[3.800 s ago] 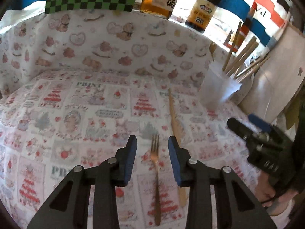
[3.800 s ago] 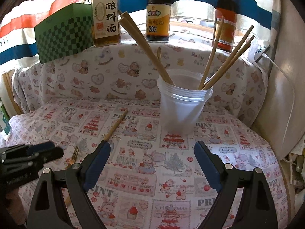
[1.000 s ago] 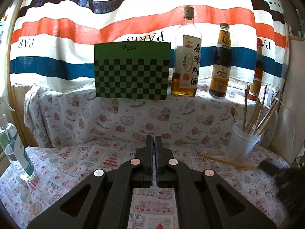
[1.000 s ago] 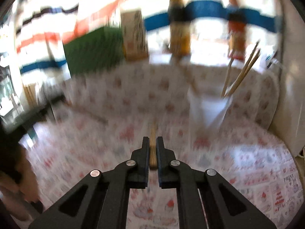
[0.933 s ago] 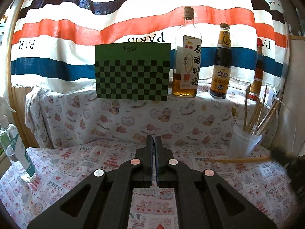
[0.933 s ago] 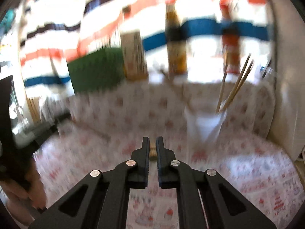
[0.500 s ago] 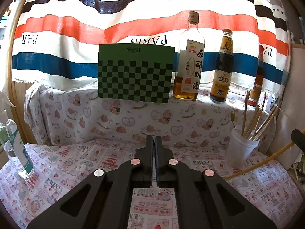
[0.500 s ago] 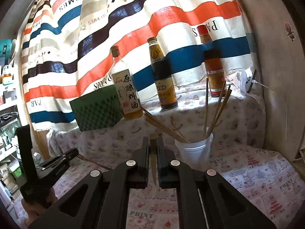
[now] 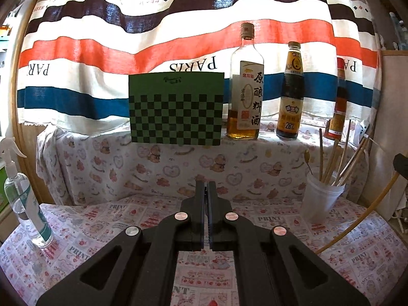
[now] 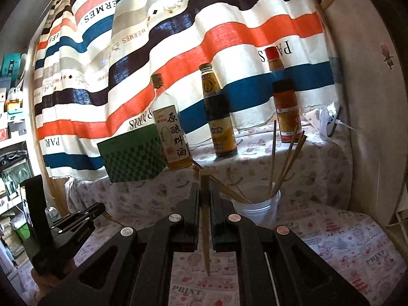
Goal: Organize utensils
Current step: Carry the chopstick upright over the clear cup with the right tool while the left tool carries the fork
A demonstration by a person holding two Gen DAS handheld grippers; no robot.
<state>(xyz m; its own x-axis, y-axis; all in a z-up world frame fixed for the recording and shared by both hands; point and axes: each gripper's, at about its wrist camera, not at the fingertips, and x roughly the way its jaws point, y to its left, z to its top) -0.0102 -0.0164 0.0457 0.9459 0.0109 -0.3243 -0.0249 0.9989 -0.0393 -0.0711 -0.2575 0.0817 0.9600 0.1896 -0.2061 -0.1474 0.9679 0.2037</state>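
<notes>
My right gripper (image 10: 204, 199) is shut on a wooden chopstick (image 10: 205, 229), held above the table with its tip pointing down; the stick also shows at the right of the left wrist view (image 9: 357, 224). A translucent plastic cup (image 10: 257, 209) with several chopsticks stands just right of it, also in the left wrist view (image 9: 321, 201). My left gripper (image 9: 206, 191) is shut, raised over the table; in the right wrist view (image 10: 97, 210) a thin copper fork tip pokes from its jaws.
A green checkered board (image 9: 176, 109) and three sauce bottles (image 9: 244, 94) stand on the cloth-covered ledge behind. A spray bottle (image 9: 23, 201) stands at the table's left edge. A wall panel (image 10: 369, 127) borders the right side.
Both grippers closed on utensils from the table and lifted. Over the last second the right gripper swung the chopstick up toward the cup; the left stays raised.
</notes>
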